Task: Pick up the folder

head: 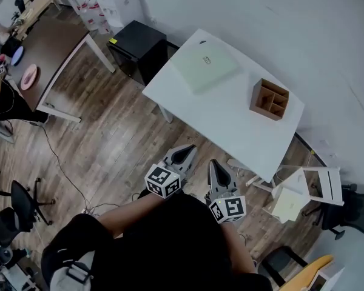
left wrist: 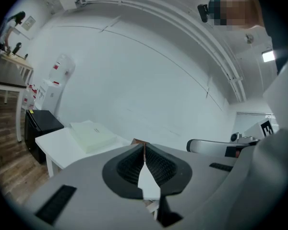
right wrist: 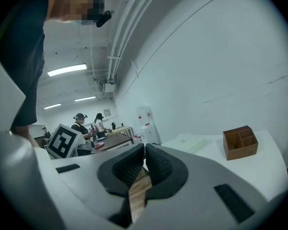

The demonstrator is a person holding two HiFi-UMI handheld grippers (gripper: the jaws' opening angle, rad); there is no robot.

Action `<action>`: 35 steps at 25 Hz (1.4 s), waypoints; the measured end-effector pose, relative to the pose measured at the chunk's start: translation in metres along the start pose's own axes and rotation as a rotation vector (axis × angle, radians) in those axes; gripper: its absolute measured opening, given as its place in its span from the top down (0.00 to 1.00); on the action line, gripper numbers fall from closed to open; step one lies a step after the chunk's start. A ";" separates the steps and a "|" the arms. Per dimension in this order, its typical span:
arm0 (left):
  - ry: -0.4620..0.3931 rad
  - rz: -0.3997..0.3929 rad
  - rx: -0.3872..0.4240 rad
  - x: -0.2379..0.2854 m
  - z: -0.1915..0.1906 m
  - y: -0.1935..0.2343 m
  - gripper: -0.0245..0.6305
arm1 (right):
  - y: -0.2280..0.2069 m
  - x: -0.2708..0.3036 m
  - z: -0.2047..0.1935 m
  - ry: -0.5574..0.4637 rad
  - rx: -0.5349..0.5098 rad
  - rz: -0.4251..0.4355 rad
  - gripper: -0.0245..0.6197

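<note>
Flat, pale-green rectangular folder (head: 206, 65) lies on the smooth white table (head: 230, 126), approx 12 o'clock from both grippers and well apart from them. Boxy wooden organizer (head: 270, 99) w/ open compartments sits at the folder's 4 o'clock. Left gripper (head: 188, 149) & right gripper (head: 213, 164), grey w/ ribbed black pads, hang over the wood-plank floor (head: 109, 144). Both have jaws pressed together, nothing btwn. Matte black cabinet (head: 138, 44) at the table's 9 o'clock.

I note the head view looks steeply down from high above, with the white table (head: 230, 126) ahead and well apart from me. Each gripper view sits low and faces nearly level toward that table. All three views share the table and the pale green folder (head: 205, 67) on it.
</note>
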State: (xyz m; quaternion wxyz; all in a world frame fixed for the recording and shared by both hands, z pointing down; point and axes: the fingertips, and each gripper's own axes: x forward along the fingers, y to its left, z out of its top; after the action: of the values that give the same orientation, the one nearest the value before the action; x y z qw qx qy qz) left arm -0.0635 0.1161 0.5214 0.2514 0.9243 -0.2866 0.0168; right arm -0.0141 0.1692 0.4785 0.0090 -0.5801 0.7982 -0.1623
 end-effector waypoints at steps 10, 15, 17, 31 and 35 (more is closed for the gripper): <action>-0.012 -0.001 -0.002 0.030 0.071 0.101 0.93 | 0.013 0.134 0.027 0.027 -0.017 0.045 0.91; 0.013 -0.018 -0.014 0.037 0.084 0.129 0.93 | 0.013 0.171 0.019 0.053 0.028 0.028 0.91; 0.018 -0.014 -0.023 0.039 0.085 0.135 0.93 | 0.010 0.180 0.017 0.067 0.035 0.032 0.91; 0.051 0.141 0.057 0.094 0.100 0.207 0.93 | -0.074 0.258 0.025 0.088 0.070 0.031 0.91; 0.091 0.153 0.056 0.118 0.099 0.225 0.93 | -0.114 0.285 0.034 0.101 0.067 0.023 0.91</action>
State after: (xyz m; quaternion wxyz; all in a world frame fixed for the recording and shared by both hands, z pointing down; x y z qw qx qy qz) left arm -0.0972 -0.1518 0.5583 0.2365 0.9045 -0.3442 0.0860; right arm 0.0053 -0.1352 0.5263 -0.0100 -0.5614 0.7983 -0.2176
